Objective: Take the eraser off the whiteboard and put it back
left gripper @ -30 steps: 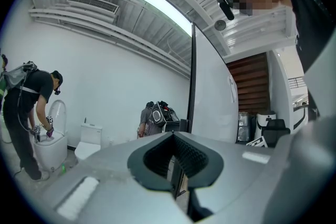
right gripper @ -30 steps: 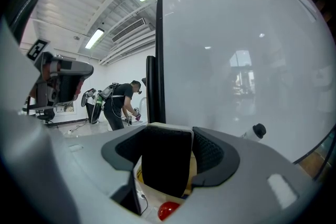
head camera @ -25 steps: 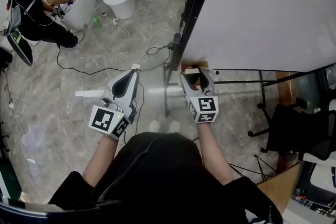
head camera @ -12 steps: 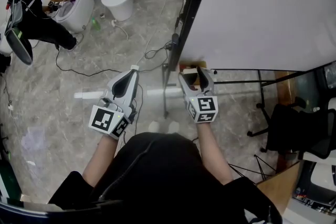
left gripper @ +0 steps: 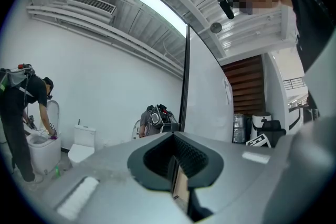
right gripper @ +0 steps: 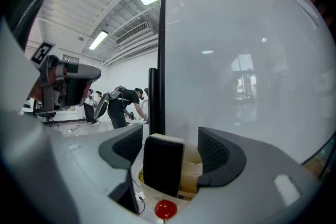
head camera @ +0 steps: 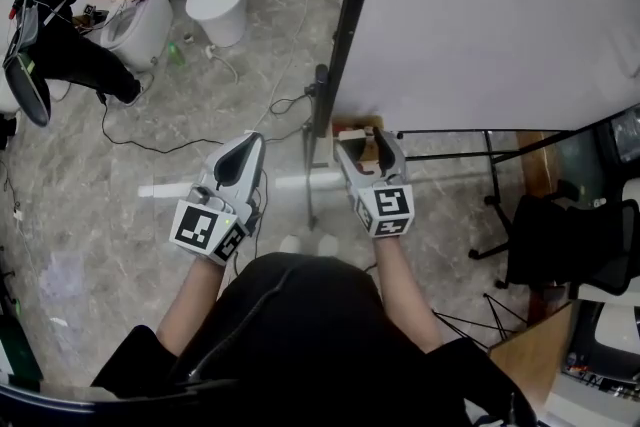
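A: Left gripper (left gripper: 176, 160)?
B: Jaws are pressing together on nothing, pointing level.
A: Right gripper (right gripper: 170, 150)?
B: Jaws are standing spread and have just been opening. The black eraser (right gripper: 163, 170) is standing upright between them, and the pads aren't squeezing it.
A: Where's the eraser sitting?
B: Low at the whiteboard (right gripper: 236, 60), beside its black frame post (right gripper: 155, 60). Can't tell if it's touching the board.
A: Farther back?
B: A person (head camera: 60, 15) is bending over a toilet (head camera: 135, 0).

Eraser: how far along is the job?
Looks nearly done: the eraser stands at the lower edge of the whiteboard. In hand: nothing gripped; the right hand-held gripper has just been opening its jaws, the eraser loose between them. Left: draw that gripper back.
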A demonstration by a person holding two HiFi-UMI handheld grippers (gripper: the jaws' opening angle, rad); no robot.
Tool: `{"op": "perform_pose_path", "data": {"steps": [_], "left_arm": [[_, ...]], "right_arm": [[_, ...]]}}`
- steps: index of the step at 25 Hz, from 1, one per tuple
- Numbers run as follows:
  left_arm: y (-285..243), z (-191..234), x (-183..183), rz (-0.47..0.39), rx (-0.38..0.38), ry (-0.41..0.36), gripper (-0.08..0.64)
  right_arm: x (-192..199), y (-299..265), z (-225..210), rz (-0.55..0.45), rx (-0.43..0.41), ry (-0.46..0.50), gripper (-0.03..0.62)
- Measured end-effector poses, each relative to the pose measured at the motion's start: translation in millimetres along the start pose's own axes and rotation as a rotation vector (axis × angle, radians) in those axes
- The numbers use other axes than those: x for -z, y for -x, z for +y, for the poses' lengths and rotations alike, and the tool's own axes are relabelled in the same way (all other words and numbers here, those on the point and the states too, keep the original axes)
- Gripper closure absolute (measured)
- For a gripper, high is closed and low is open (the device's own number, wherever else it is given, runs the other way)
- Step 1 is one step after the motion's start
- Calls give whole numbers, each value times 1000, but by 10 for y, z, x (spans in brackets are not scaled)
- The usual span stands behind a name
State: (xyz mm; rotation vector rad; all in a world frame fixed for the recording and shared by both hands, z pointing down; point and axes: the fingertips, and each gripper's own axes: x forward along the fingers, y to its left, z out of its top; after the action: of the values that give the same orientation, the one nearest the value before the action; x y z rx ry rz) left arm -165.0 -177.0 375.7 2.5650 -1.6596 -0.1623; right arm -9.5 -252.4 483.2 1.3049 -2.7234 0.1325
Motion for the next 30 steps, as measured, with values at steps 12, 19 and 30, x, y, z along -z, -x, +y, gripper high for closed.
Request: {"op": "perform_pose_path", "data": {"steps": [12,19,30], "left_arm": [[-222,-303,59,12,92,3,557],[-367,-463,43,-2,144,9,557],[-476,-608,83,13,178,-5,557]], "right_arm": [[-503,505,-53,-144,-17,-31,398],[-642,770,-209,-198,15,-50,546],[-900,1123,-205,-246,2,-30,575]]}}
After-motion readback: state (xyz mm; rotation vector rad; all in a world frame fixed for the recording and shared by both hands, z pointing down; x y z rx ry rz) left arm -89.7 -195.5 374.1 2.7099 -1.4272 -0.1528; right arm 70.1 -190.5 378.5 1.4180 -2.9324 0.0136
